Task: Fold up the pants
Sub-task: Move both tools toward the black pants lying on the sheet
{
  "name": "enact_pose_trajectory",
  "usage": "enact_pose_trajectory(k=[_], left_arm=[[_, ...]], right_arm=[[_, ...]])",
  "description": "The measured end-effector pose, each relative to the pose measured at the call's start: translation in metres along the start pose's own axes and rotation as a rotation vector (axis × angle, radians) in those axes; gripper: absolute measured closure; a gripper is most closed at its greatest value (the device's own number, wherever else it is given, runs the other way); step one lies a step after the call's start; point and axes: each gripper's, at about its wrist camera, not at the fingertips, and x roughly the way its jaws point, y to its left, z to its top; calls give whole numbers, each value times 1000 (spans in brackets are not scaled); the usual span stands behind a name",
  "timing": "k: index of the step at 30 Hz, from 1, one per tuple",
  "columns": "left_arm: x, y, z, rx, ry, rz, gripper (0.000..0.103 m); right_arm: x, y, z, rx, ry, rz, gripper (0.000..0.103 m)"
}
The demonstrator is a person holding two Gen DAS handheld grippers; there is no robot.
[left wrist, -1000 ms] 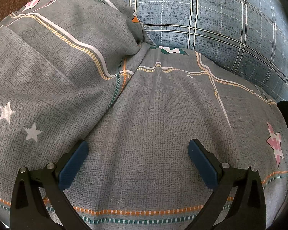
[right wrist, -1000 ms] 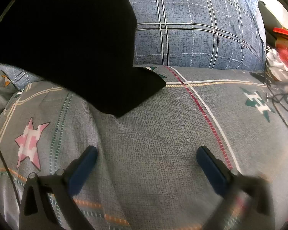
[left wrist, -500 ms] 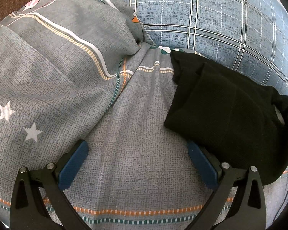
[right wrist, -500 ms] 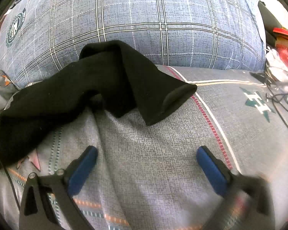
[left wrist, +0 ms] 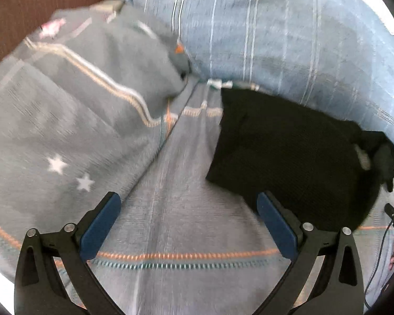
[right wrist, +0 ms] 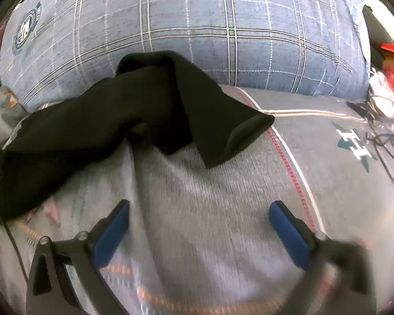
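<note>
Black pants [left wrist: 289,152] lie crumpled on the grey patterned bedsheet [left wrist: 176,225], against a blue plaid pillow [left wrist: 289,34]. In the right wrist view the pants [right wrist: 97,128] stretch from the left edge up onto the pillow [right wrist: 223,29], with one leg end [right wrist: 239,139] folded down toward me. My left gripper [left wrist: 189,210] is open, its right fingertip just in front of the pants' near edge. My right gripper [right wrist: 199,215] is open over bare sheet, below the leg end, nothing between its fingers.
A bunched grey duvet [left wrist: 65,105] rises at the left of the left wrist view. Cables [right wrist: 386,141] and red and white clutter [right wrist: 391,78] lie at the right edge of the bed. A thin black cord [right wrist: 2,225] runs down the left side.
The black pants dropped onto the bed from above a second ago and have settled. Both grippers have since shifted slightly, the views are blurred, and both stay open.
</note>
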Motion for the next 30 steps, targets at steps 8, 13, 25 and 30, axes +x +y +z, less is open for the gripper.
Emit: enact_pose_trajectory(k=[8, 13, 25, 30], left_arm=[[-39, -30, 11, 25, -53, -106, 0], [-39, -52, 14, 52, -51, -139, 0], [-21, -51, 3, 34, 2, -134, 0], [-12, -45, 3, 21, 13, -124, 0]], right_arm=[[-64, 12, 2, -12, -98, 142, 0], [-74, 18, 5, 8, -89, 208, 0], [-57, 31, 21, 41, -58, 266, 0], [-50, 41, 22, 31, -56, 267, 0]])
